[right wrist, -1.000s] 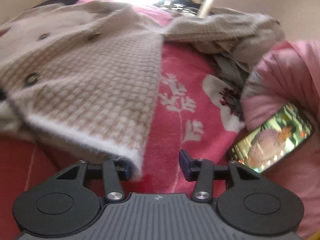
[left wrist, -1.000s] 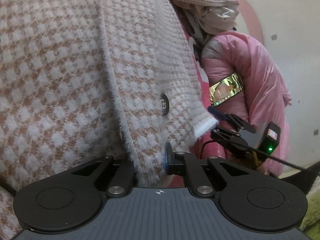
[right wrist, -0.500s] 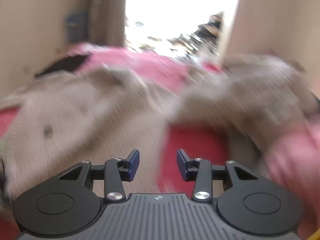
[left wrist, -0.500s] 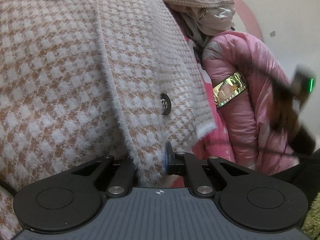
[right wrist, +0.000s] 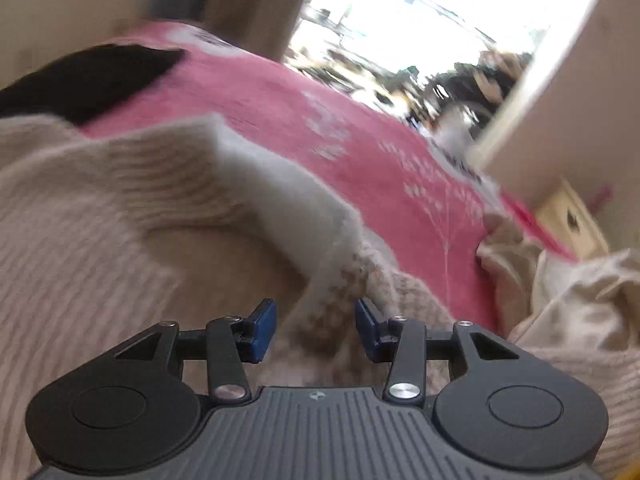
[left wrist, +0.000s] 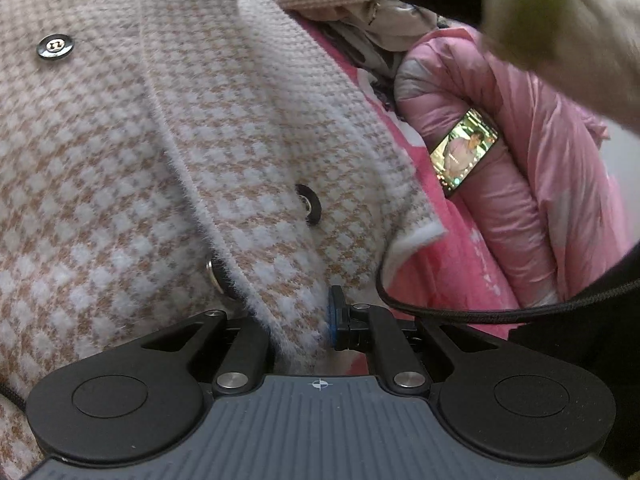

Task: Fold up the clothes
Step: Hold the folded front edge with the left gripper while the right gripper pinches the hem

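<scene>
A fuzzy tan-and-white houndstooth coat (left wrist: 120,160) with dark buttons fills the left wrist view, spread on a pink bedspread (left wrist: 440,256). My left gripper (left wrist: 296,316) is shut on the coat's front edge near the hem, and the fabric hides its left finger. In the right wrist view the same coat (right wrist: 100,220) shows its white lining (right wrist: 288,208) near the collar. My right gripper (right wrist: 316,328) hovers over that fold with its jaws opening. Coat fabric lies below the gap, and the blue pads (right wrist: 264,320) do not press on it.
A pink puffer jacket (left wrist: 520,160) lies right of the coat with a lit phone (left wrist: 464,152) on it. A black cable (left wrist: 460,312) loops over the bedspread. A blurred sleeve (left wrist: 560,20) crosses the top right. A black garment (right wrist: 88,80) and beige cloth (right wrist: 568,292) lie on the bed (right wrist: 320,128).
My right gripper has swept from the coat's hem corner beside the phone to the collar end, fast and blurred. The left gripper has rolled a little and still holds the edge.
</scene>
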### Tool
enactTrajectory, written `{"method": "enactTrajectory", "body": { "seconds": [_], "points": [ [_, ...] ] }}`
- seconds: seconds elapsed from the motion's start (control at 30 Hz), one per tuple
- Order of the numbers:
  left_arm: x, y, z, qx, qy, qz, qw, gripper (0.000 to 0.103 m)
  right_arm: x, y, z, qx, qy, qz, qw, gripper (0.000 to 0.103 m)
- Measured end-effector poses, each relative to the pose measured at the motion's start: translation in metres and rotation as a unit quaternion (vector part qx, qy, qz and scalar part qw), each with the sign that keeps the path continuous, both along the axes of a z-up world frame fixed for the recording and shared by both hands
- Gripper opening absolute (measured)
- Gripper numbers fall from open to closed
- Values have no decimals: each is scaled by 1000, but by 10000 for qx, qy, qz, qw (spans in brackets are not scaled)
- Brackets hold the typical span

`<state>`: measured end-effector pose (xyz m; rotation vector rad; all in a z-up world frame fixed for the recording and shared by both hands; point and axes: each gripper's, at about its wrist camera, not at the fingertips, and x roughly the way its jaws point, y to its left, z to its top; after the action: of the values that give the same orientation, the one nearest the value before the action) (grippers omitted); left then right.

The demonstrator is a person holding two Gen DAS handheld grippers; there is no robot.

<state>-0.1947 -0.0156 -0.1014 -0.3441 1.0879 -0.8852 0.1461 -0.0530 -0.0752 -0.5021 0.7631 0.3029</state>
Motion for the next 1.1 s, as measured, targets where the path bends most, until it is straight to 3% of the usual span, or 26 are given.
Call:
{"method": "enactTrajectory", "body": {
  "seconds": [0.13,0.23,0.27,0.43,0.5,0.57,0.6,0.7,0.77,0.8,0.87,0.93,0.97,1.03,1.1],
  "points": [
    [-2,-6,3,99,-100,-60,9999,6,27,0,-14,282,270,-619,9973,44],
    [-2,-10,3,162,-169,-96,9997,6,33,-18,-8,660,346,-865,9935,22],
    [-2,-10,3,160,-165,-94,9997,6,35,-26,-4,801,395,-877,9921,10],
    [-3,-8,-2,78,-70,-51,9999,6,44,-71,33,2101,859,-949,9693,8],
    [-3,-9,-4,64,-66,-56,9999,6,46,-92,48,2894,1061,-976,9463,8],
    [-3,-9,-5,49,-54,-67,10000,6,50,-111,60,3720,1282,-978,9141,8],
    [-3,-9,-5,35,-42,-61,10000,6,52,-121,63,4140,1390,-970,8944,8],
    [-5,-7,-7,-3,-19,-42,10000,6,62,-144,53,5448,1700,-823,8170,8],
    [-6,-6,-7,-16,-13,-37,10000,6,67,-143,40,5877,1897,-610,7841,8],
    [-6,-6,-8,-21,-3,-36,10000,6,70,-132,31,5766,2100,-462,7882,8],
    [-7,-6,-8,-6,-4,-41,10000,6,72,-98,19,4981,2427,-100,8324,9],
    [-7,-8,-9,22,-20,-51,10000,6,64,-56,11,3598,2471,383,8989,13],
    [-7,-9,-10,31,-19,-53,10000,6,58,-39,12,3054,2422,644,9187,17],
    [-7,-10,-11,33,-16,-51,10000,6,48,-23,23,2666,2306,1141,9288,22],
    [-6,-10,-11,20,4,-31,10000,6,50,-29,46,3083,2136,1454,9155,23]
  ]
}}
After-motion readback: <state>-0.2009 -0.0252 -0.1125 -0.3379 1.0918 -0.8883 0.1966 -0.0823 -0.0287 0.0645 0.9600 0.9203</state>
